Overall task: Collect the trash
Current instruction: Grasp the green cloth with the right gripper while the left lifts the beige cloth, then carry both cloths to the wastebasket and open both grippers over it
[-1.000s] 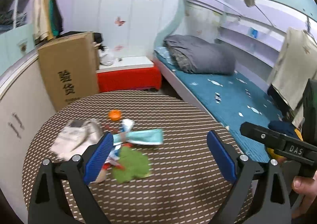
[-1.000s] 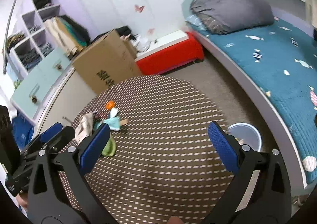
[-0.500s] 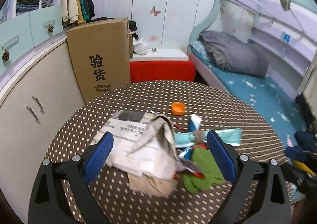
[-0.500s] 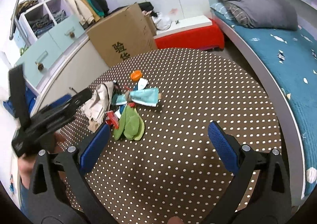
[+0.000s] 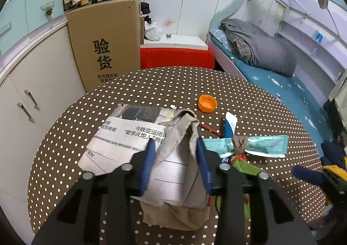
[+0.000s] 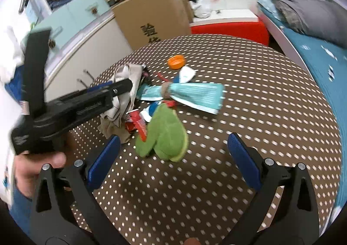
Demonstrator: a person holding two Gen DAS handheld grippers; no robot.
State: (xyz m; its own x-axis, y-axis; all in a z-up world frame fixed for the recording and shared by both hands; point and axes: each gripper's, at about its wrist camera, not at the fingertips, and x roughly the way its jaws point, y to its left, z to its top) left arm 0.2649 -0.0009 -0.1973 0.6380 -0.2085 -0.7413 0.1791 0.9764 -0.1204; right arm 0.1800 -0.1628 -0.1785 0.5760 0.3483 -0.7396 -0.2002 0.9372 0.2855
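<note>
A pile of trash lies on the round brown dotted table [image 5: 151, 84]. My left gripper [image 5: 175, 164] is shut on a crumpled newspaper [image 5: 171, 158], its blue pads pressing both sides of a raised fold. Beside the newspaper lie a teal wrapper [image 5: 260, 147], an orange bottle cap [image 5: 207, 103], a green rag [image 6: 164, 134] and a red wrapper [image 6: 136, 121]. My right gripper [image 6: 173, 158] is open and empty, low over the table just in front of the green rag. The left gripper also shows in the right wrist view [image 6: 121, 86], gripping the newspaper [image 6: 125, 84].
A tall cardboard box [image 5: 106, 43] stands behind the table by white cabinets [image 5: 32, 93]. A red bench [image 5: 175, 56] and a bed with a grey blanket [image 5: 258, 47] lie beyond. The table edge [image 6: 325, 97] drops toward the bed on the right.
My left gripper has moved in over the newspaper and shut on its raised fold. My right gripper has come lower and closer to the green rag.
</note>
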